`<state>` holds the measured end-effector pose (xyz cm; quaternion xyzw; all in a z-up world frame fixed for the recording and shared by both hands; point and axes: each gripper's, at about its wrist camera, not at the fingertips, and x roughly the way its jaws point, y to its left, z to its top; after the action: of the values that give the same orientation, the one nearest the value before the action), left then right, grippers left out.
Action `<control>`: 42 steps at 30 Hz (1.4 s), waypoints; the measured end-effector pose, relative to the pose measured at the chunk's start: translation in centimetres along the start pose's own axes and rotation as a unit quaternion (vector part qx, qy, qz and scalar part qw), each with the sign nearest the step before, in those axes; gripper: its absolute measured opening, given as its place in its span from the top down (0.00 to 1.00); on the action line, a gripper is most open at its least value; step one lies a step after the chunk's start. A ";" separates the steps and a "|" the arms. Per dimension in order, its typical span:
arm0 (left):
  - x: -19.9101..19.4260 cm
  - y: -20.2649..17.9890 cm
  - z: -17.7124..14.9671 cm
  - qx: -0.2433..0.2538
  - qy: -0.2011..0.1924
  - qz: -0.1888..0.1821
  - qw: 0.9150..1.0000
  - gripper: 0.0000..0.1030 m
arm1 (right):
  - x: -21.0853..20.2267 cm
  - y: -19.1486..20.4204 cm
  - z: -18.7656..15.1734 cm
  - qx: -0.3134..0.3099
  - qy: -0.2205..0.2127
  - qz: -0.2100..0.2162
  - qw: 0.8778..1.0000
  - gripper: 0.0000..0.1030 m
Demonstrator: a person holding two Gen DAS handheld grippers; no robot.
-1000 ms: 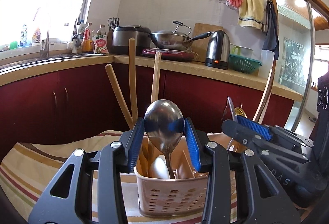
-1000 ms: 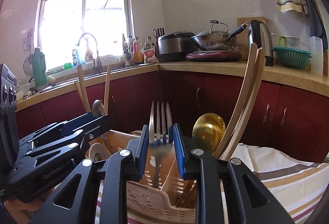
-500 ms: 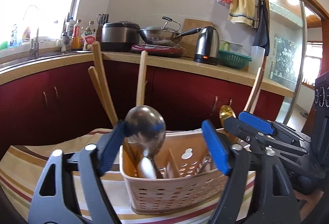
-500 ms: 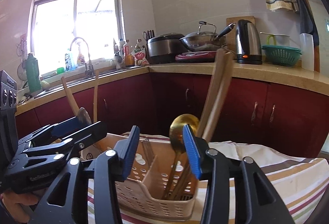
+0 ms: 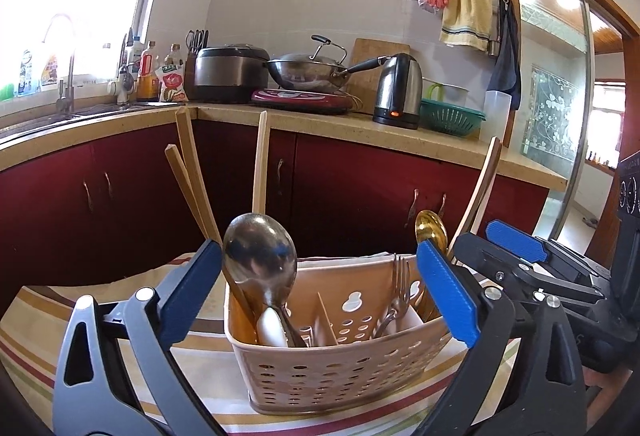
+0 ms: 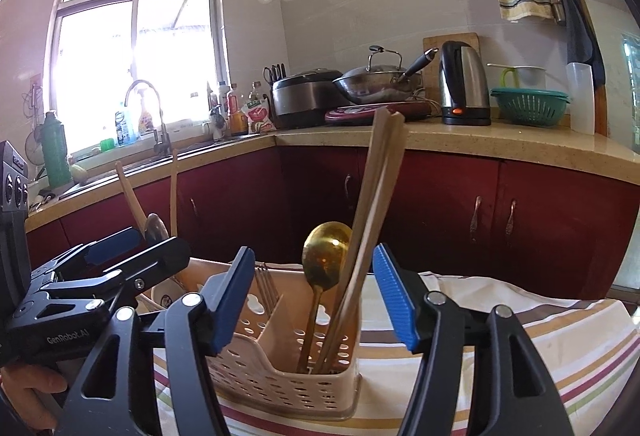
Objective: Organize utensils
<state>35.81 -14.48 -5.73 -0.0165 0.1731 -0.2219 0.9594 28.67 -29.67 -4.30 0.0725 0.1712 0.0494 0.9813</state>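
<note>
A beige perforated utensil basket (image 5: pixel 340 368) stands on the striped cloth. In its left compartment a steel spoon (image 5: pixel 260 260) stands upright beside a white spoon (image 5: pixel 272 328) and wooden sticks (image 5: pixel 192 176). Forks (image 5: pixel 400 284) stand further right, with a gold spoon (image 5: pixel 431 232) at the far end. My left gripper (image 5: pixel 320 288) frames the basket, its jaws opening wide with no pad pressing the steel spoon. My right gripper (image 6: pixel 314 296) has its jaws opening too. The gold spoon (image 6: pixel 326 252) and wooden chopsticks (image 6: pixel 380 188) stand in the basket (image 6: pixel 280 384) beyond its gap, untouched. The forks (image 6: pixel 266 284) stand by its left pad.
The striped cloth (image 6: pixel 520 348) covers the table around the basket. Behind runs a counter (image 5: pixel 400 132) over red cabinets, with a kettle (image 5: pixel 398 92), a wok, a rice cooker and a sink. A hand (image 6: pixel 28 388) holds the left gripper (image 6: pixel 132 252) at the lower left.
The left jaws spread off the steel spoon, which now stands free in the basket. The right jaws let go of the fork, which dropped into the basket, and they have widened.
</note>
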 end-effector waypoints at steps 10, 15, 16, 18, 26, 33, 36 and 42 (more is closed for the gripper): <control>-1.6 -1.1 -0.3 0.016 -0.002 0.048 0.999 0.04 | -1.9 -0.5 -0.9 0.006 0.008 -0.045 0.999 0.28; -2.8 -1.1 -0.9 0.007 0.011 0.079 0.997 0.04 | -2.6 -1.1 -1.7 0.024 0.032 -0.077 0.996 0.26; -3.0 -1.0 -1.0 0.005 0.018 0.086 0.996 0.04 | -2.9 -1.1 -1.8 0.026 0.034 -0.081 0.996 0.25; -3.6 -0.7 -1.4 0.003 0.025 0.097 0.995 0.04 | -3.3 -1.1 -2.1 0.027 0.041 -0.088 0.995 0.24; -7.5 -0.2 -2.2 -0.003 0.037 0.116 0.993 0.04 | -6.0 0.4 -2.0 0.023 0.053 -0.091 0.994 0.21; -13.7 -0.7 -1.7 -0.009 0.026 0.127 0.992 0.04 | -10.9 2.8 -1.0 0.008 0.038 -0.088 0.995 0.19; -16.7 -1.4 -1.3 -0.003 0.020 0.138 0.990 0.04 | -13.6 3.9 -0.7 0.000 0.031 -0.089 0.996 0.18; -22.7 -2.9 -0.7 0.000 0.002 0.138 0.990 0.04 | -19.5 5.6 -0.3 -0.007 0.016 -0.088 0.996 0.18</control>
<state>15.24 -7.30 1.35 0.0076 0.1760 -0.0878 0.9804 9.94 -26.51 2.72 0.0492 0.1920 -0.0350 0.9795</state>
